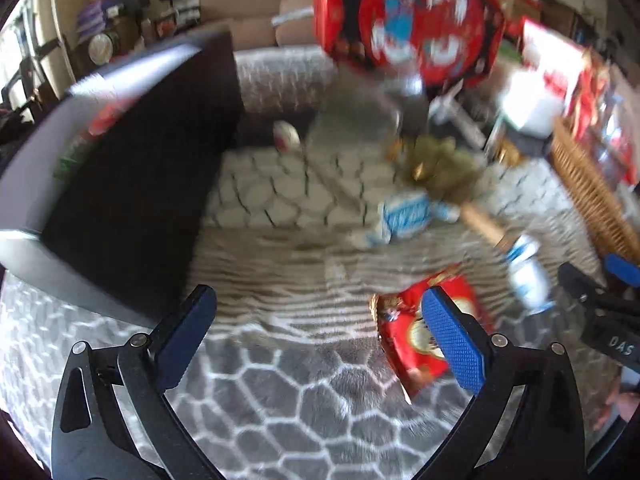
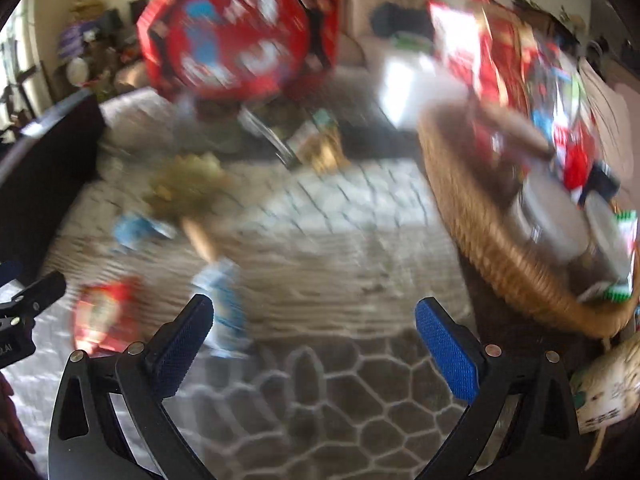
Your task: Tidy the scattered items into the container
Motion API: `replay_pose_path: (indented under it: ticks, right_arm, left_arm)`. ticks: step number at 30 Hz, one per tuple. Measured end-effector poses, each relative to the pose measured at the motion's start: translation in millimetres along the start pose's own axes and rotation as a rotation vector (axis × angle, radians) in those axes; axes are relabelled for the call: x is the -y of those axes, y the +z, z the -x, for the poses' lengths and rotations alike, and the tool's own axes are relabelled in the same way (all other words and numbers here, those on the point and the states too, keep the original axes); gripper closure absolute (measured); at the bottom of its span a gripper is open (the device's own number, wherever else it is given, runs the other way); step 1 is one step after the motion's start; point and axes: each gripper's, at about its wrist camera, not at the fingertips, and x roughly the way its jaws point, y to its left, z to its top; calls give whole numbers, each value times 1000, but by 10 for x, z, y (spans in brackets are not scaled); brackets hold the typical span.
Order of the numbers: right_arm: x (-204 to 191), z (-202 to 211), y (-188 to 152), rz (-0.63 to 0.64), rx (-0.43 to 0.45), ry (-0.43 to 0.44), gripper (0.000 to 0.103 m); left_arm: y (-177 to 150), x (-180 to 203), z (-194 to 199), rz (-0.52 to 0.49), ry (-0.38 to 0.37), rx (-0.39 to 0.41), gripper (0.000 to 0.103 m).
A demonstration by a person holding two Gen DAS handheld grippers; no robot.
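Both the left tool and the right tool gape wide and empty above the grey honeycomb-patterned rug. A red crinkly snack packet lies near, left of the woven wicker basket, which holds packets far right.

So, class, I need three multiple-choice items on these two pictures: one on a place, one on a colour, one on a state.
1. Where is the wicker basket in the right wrist view?
A. Right side
B. Left side
C. Bottom centre

2. What colour is the snack packet on the rug?
A. Green
B. Red
C. Black

3. How do the jaws of the left gripper stand?
A. Shut on the packet
B. Shut on nothing
C. Open

Answers: 1 A, the woven wall fills the right edge. 2 B, its wrapper is red and gold. 3 C, only rug shows between the wide-apart pads.
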Motion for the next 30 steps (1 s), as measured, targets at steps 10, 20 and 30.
replay_pose_path:
  ticks: [10, 20, 30]
  right_arm:
    - [78, -278, -163, 2, -29, 9, 0]
    - [121, -291, -181, -12, -39, 23, 0]
    - [134, -289, -186, -12, -39, 23, 0]
  left_arm:
    - [-117, -102, -202, 95, -51, 55, 0]
    - [-90, -130, -285, 110, -80, 39, 0]
    - [-86, -118, -291, 109, -79, 39, 0]
